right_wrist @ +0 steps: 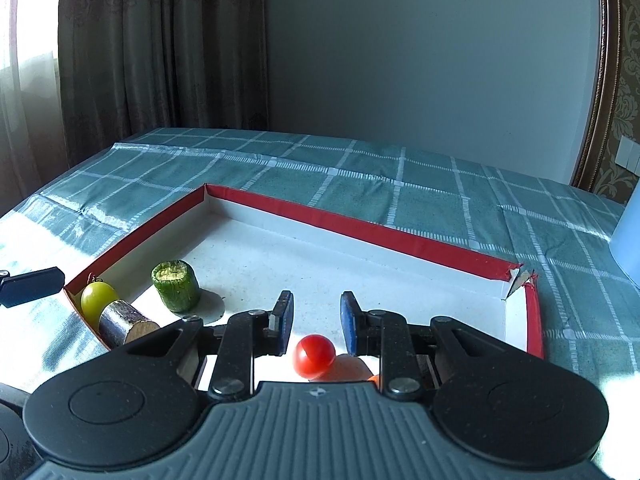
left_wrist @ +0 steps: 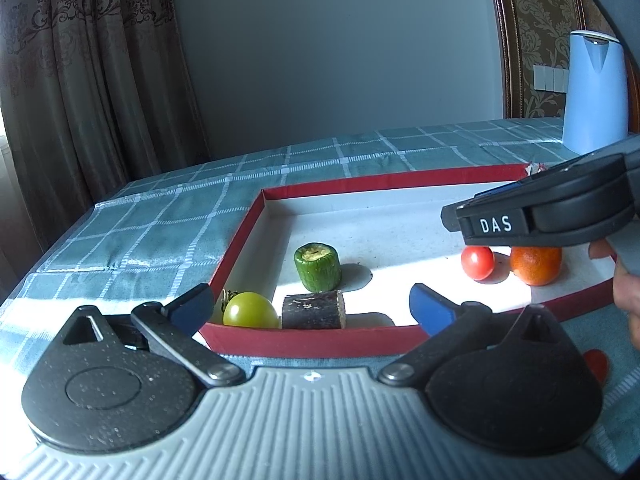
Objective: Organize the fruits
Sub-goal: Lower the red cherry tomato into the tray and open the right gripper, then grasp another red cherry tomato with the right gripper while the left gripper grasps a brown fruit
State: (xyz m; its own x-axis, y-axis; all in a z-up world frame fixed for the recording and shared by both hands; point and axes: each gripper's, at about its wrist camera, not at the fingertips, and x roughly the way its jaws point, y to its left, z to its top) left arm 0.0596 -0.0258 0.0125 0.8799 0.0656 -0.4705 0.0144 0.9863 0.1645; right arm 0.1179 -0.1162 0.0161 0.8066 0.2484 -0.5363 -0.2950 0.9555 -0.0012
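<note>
A shallow red-rimmed box (left_wrist: pixel 332 186) (right_wrist: pixel 360 228) with a white floor lies on the checked tablecloth. In it are a green tomato (left_wrist: pixel 250 310) (right_wrist: pixel 98 300), a dark cut log-shaped piece (left_wrist: pixel 314 310) (right_wrist: pixel 128 322), a green cucumber stub (left_wrist: pixel 318 266) (right_wrist: pixel 176 286), a red cherry tomato (left_wrist: pixel 477 263) (right_wrist: pixel 314 355) and an orange fruit (left_wrist: pixel 536 265) (right_wrist: pixel 374 379). My left gripper (left_wrist: pixel 312 306) is open and empty at the box's near rim. My right gripper (right_wrist: pixel 316 320) is open above the red tomato, not touching it; it also shows in the left wrist view (left_wrist: pixel 560 208).
A light blue kettle (left_wrist: pixel 594 92) stands on the table at the back right. A red object (left_wrist: pixel 596 364) lies on the cloth outside the box near my left gripper. Curtains and a wall are behind the table.
</note>
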